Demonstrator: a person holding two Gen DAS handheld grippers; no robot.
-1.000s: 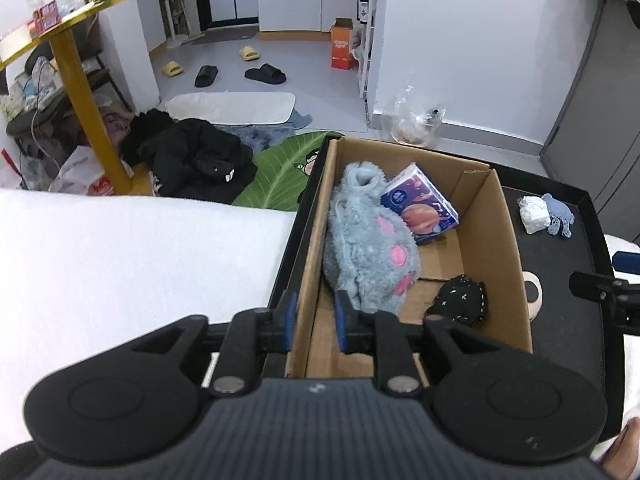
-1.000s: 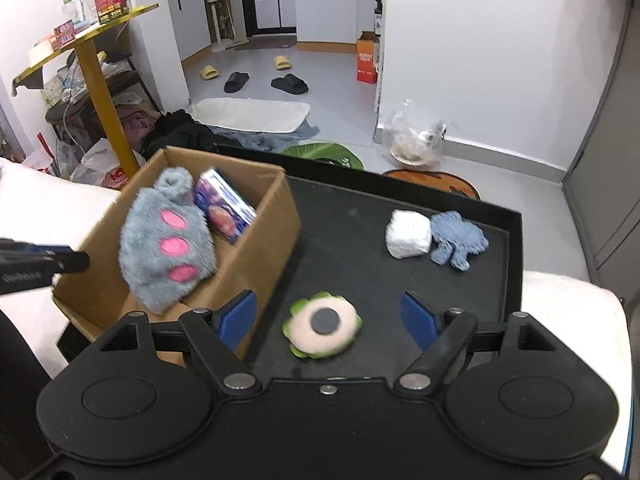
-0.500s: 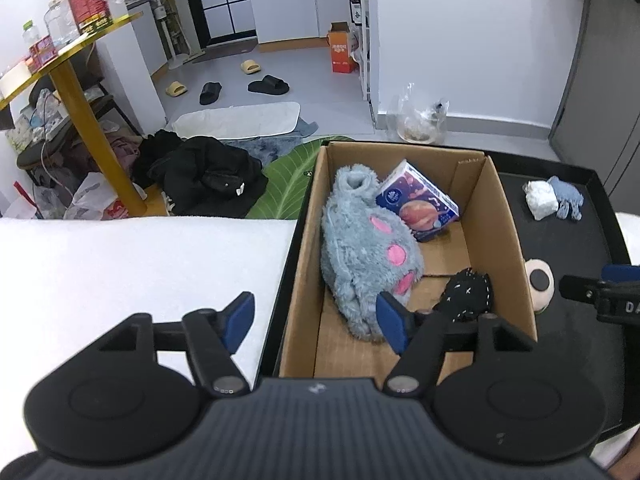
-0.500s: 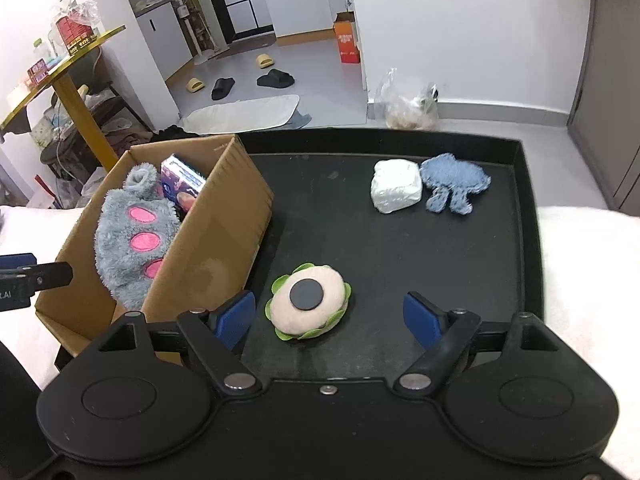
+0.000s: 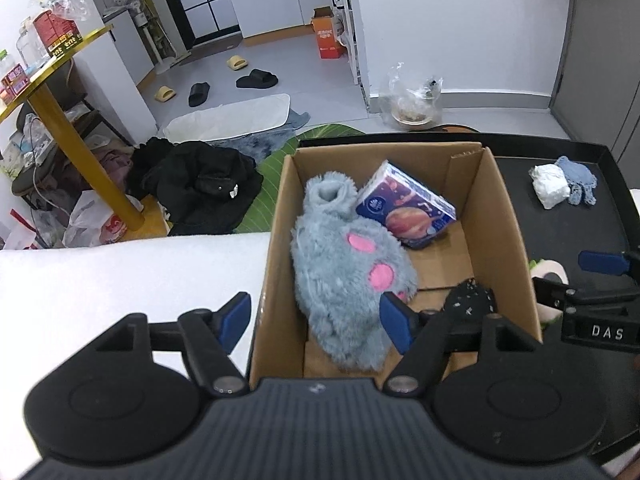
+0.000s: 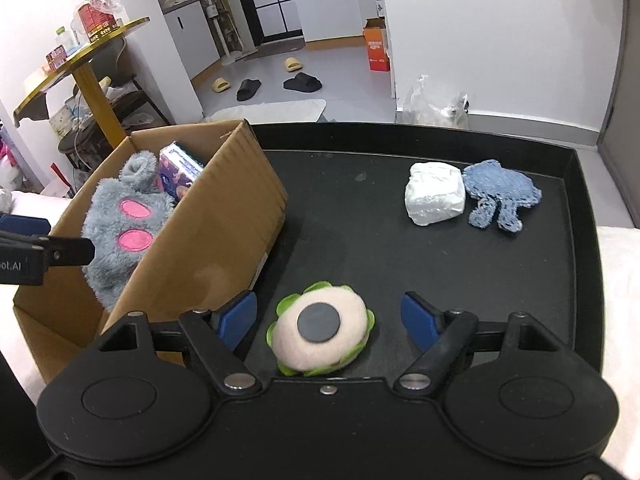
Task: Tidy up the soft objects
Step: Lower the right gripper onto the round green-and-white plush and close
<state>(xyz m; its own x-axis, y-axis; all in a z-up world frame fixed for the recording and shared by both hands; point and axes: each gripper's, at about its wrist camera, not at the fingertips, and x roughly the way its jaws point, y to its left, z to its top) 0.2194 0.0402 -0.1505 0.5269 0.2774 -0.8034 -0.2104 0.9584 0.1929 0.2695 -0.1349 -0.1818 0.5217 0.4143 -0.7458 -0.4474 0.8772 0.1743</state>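
Observation:
A cardboard box [image 5: 508, 216] stands at the left of a black tray [image 6: 360, 200]. In it lie a grey plush paw with pink pads [image 5: 344, 264], a blue tissue pack [image 5: 408, 208] and a small black speckled piece [image 5: 472, 300]. My left gripper [image 5: 316, 322] is open, its jaws straddling the box's left wall with one pad over the plush. My right gripper [image 6: 328, 316] hangs low over a cream and green flower cushion [image 6: 324, 332]. Its jaws are edging closed on either side of the cushion, pads clear of it. A white wad [image 6: 434, 194] and a blue denim piece [image 6: 500, 196] lie at the tray's far right.
White bedding [image 5: 120, 280] lies left of the box and also right of the tray [image 6: 620, 264]. Beyond the tray, the floor holds black clothes [image 5: 200, 184], slippers and a yellow-legged table [image 5: 92, 152]. The tray has a raised rim.
My left gripper went from nearly shut around the box's left wall to open, and shifted. My right gripper sank toward the flower cushion, which now sits between its pads.

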